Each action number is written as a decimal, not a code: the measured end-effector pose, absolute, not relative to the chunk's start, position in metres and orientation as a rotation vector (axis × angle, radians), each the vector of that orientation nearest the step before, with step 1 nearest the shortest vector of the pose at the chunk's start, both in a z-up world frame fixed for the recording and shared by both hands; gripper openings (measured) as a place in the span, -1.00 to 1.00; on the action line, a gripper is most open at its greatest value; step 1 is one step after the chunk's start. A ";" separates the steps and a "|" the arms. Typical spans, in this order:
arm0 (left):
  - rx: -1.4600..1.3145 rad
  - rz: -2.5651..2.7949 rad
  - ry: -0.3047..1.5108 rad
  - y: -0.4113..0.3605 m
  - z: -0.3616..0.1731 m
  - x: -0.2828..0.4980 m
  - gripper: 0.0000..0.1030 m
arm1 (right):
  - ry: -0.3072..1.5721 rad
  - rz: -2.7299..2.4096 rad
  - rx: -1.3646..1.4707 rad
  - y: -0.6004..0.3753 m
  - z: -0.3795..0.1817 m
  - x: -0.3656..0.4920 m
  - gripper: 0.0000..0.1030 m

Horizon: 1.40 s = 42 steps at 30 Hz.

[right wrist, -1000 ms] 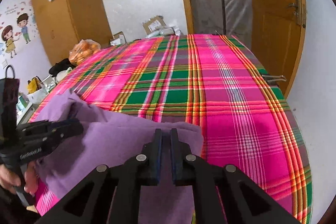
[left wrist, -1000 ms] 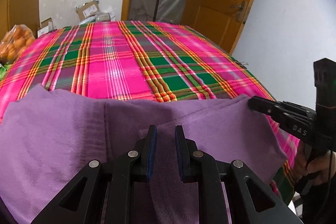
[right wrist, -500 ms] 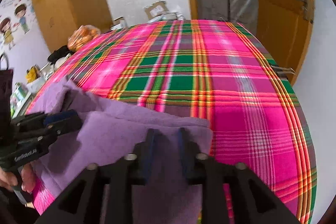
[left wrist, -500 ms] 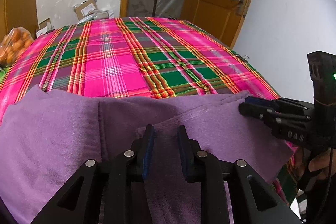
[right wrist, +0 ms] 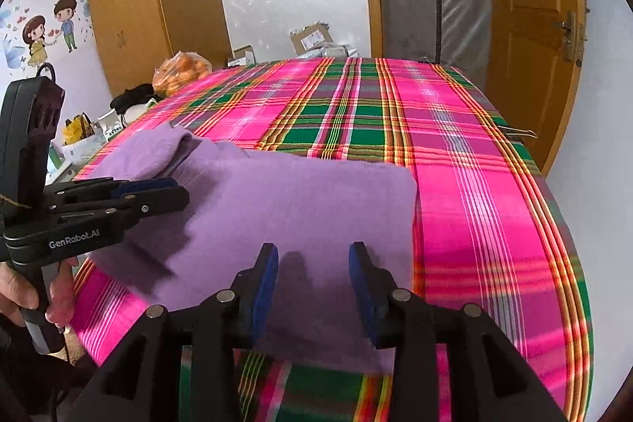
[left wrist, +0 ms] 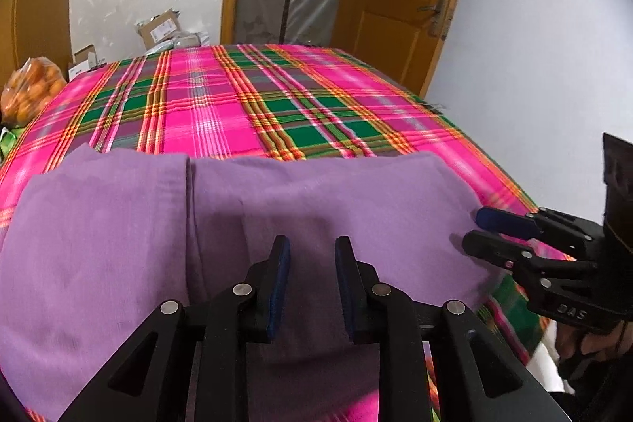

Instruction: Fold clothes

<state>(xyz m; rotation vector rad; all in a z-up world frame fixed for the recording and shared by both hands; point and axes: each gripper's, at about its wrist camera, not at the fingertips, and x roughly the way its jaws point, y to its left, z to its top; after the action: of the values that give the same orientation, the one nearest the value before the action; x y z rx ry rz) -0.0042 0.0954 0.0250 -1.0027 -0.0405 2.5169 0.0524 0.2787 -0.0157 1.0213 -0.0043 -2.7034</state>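
A purple garment (left wrist: 316, 208) lies folded on the near part of the plaid-covered table (left wrist: 237, 97); a vertical fold line runs down its left part. It also shows in the right wrist view (right wrist: 300, 208). My left gripper (left wrist: 312, 256) is open and empty just above the cloth's near middle. My right gripper (right wrist: 312, 263) is open and empty over the cloth's near right edge. The right gripper also shows in the left wrist view (left wrist: 474, 230), at the garment's right edge. The left gripper shows in the right wrist view (right wrist: 178, 190) over the cloth's left part.
A pink, green and orange plaid cloth covers the table (right wrist: 455, 153). A bag of oranges (right wrist: 182, 70) sits at the far left corner, cardboard boxes (left wrist: 158, 26) behind it. A wooden door (right wrist: 530, 18) stands beyond the far right. Clutter (right wrist: 87, 137) lies left of the table.
Both grippers have opened and let go of the purple garment, which now lies flat. Both have drawn back slightly toward the near edge.
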 end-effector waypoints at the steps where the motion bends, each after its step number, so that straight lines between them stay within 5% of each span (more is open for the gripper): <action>1: -0.993 2.511 -0.030 0.096 0.023 0.000 -0.53 | 0.001 -2.708 1.010 0.280 -0.018 0.057 -0.26; 23: -0.935 2.440 0.073 0.120 0.008 0.030 -0.53 | 0.189 -2.645 0.914 0.228 -0.032 0.065 -0.26; 42: -0.936 2.456 0.005 0.094 0.021 0.025 -0.53 | -0.042 -2.709 0.922 0.293 -0.016 0.063 -0.32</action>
<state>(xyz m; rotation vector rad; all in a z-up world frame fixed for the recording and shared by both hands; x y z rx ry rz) 0.0254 0.0939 0.0208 -0.9360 0.0053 2.4560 0.0635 0.2929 -0.0155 0.9225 -0.0416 -2.7088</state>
